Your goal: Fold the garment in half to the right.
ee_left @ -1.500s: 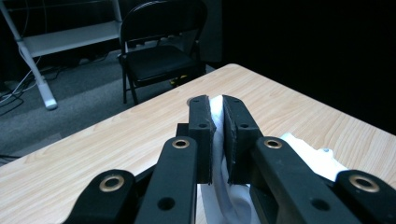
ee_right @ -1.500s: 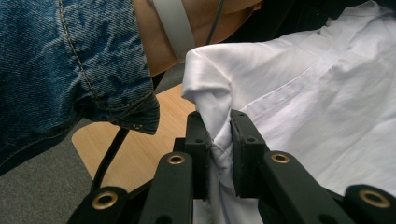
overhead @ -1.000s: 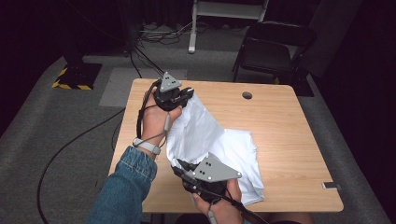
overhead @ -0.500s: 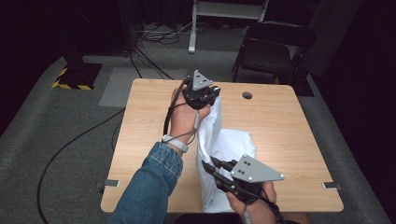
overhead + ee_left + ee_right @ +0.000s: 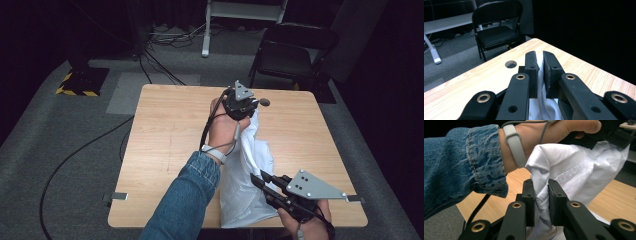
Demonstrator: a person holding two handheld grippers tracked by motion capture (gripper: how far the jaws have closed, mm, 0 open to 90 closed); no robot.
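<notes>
I am clamping my right gripper (image 5: 256,180) on the near end of the white shirt (image 5: 250,165), close to the tabletop's (image 5: 170,135) front edge, so that corner cannot slip. Farther out, I am pinching the far end in my left gripper (image 5: 539,56) near the cable hole (image 5: 511,64), probably holding the cloth stretched lengthwise for folding.
</notes>
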